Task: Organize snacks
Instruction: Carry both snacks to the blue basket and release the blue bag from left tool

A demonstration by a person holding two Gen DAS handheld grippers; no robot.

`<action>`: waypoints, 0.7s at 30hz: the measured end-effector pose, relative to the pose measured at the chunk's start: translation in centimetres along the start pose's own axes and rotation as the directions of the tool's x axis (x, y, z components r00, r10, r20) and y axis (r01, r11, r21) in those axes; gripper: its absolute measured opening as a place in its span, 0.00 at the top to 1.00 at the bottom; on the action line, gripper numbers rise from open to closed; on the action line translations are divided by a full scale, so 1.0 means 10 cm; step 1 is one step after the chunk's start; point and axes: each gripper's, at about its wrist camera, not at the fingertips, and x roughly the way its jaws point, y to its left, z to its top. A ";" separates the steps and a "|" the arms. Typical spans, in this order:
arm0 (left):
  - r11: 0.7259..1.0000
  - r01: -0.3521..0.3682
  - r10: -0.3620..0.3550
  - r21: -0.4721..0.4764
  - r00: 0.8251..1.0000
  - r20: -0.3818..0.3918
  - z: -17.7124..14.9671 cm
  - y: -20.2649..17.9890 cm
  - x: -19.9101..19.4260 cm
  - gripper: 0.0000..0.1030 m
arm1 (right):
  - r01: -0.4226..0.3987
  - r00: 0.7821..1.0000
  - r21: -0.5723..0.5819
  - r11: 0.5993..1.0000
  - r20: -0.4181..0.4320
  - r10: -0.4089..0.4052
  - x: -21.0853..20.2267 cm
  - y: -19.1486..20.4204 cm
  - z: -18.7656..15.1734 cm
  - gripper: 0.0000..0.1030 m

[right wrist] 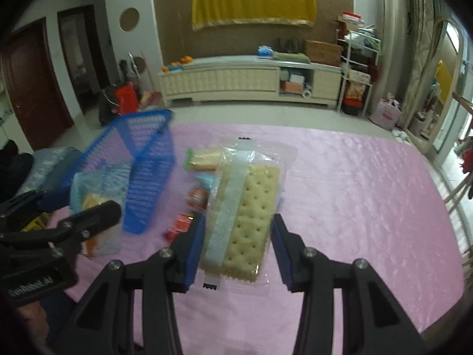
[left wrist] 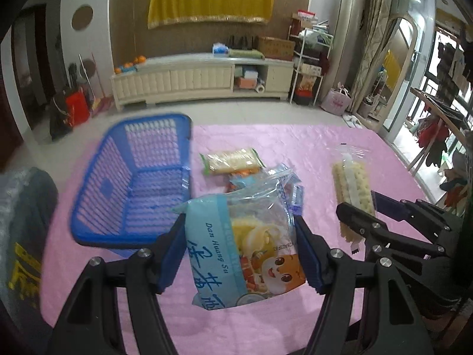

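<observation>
My left tongs (left wrist: 238,245) pinch the blue bag (left wrist: 239,245), bound for the basket (left wrist: 130,177). Right tongs (right wrist: 236,248) straddle the crackers (right wrist: 251,219), spread; closing comes next.

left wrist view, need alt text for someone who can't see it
The left tool grips a light blue plastic snack bag above a pink tablecloth. An empty blue slatted plastic basket sits to its left, more packets behind, the right tool at a clear-wrapped cracker pack.
</observation>
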 end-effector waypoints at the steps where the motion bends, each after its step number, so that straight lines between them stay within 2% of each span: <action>1: 1.000 -0.006 0.006 0.008 1.000 0.007 0.02 0.05 -0.05 0.36 | -0.013 1.000 -0.002 1.000 0.005 0.013 0.00 0.06 0.02 0.52; 6: 1.000 -0.007 0.006 0.015 0.999 0.043 0.11 0.37 -0.31 0.36 | -0.063 0.998 -0.033 0.997 0.023 0.064 -0.04 0.40 0.17 0.52; 11: 1.000 -0.011 0.012 -0.020 0.998 0.062 0.22 0.72 -0.42 0.36 | -0.118 0.992 -0.067 0.991 0.033 0.120 -0.03 0.69 0.30 0.52; 15: 0.999 -0.030 0.032 -0.031 0.997 0.071 0.32 0.96 -0.39 0.36 | -0.147 0.988 -0.102 0.984 0.028 0.151 0.02 0.91 0.39 0.52; 21: 0.998 -0.041 0.042 -0.055 0.999 0.023 0.40 1.26 -0.09 0.36 | -0.186 0.982 -0.108 0.977 -0.007 0.186 0.27 1.08 0.55 0.52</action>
